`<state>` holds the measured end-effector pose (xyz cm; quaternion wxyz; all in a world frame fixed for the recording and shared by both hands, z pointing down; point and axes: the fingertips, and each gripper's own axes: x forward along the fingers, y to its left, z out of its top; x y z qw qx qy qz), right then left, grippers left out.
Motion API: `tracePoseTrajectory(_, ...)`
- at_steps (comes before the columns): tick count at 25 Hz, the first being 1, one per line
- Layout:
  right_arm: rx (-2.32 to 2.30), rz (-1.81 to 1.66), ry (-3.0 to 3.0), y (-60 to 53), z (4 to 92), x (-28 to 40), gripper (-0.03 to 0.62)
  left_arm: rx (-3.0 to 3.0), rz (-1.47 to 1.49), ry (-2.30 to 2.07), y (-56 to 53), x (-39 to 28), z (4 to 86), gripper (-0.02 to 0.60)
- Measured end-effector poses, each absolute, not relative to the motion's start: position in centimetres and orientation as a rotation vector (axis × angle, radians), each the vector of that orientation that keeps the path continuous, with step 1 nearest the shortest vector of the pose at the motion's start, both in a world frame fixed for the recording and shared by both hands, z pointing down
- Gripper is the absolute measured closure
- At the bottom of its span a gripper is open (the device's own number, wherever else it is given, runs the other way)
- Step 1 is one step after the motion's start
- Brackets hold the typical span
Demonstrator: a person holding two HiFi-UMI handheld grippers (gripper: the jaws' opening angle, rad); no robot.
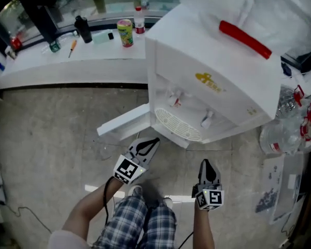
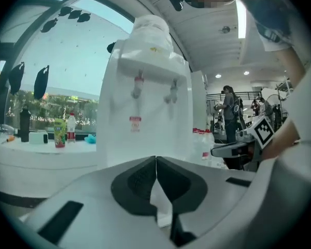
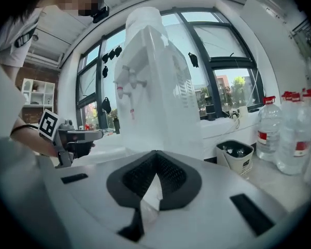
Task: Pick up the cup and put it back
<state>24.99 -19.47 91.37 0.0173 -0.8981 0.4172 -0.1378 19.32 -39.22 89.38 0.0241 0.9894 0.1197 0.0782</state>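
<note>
Your left gripper point(image 1: 154, 140) and right gripper point(image 1: 205, 163) both have their jaws pressed together on nothing, facing the water dispenser point(image 1: 212, 82). The green and yellow cup point(image 1: 125, 32) stands on the counter point(image 1: 67, 64) beside 1 bottle point(image 1: 139, 21), well apart from both.

A white water dispenser point(image 1: 212, 77) stands on a mottled grey floor point(image 1: 46, 134). Behind it a long white surface point(image 1: 67, 66) runs under big daylit windows point(image 2: 67, 61); water bottles point(image 3: 294, 136) crowd its right.
</note>
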Motion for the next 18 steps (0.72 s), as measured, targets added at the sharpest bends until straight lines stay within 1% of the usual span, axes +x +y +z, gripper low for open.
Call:
tracePoseTrajectory(8, -2.785, -0.352, 1.277, -18.5, 70.2, 23.9, 0.577, 3.108, 0.215, 0.308, -41.7, 16.0, 66.9, 0.557)
tracePoseTrajectory(13, -2.813, -0.266, 1.239, -17.3, 57.4, 24.1, 0.577, 3.119, 0.204, 0.268, -42.9, 14.8, 55.1, 0.557)
tracePoseTrajectory(18, -2.85, -0.14, 1.245, -15.7, 46.6, 23.5, 0.577, 3.132, 0.148, 0.235, -43.2, 14.1, 45.6, 0.557)
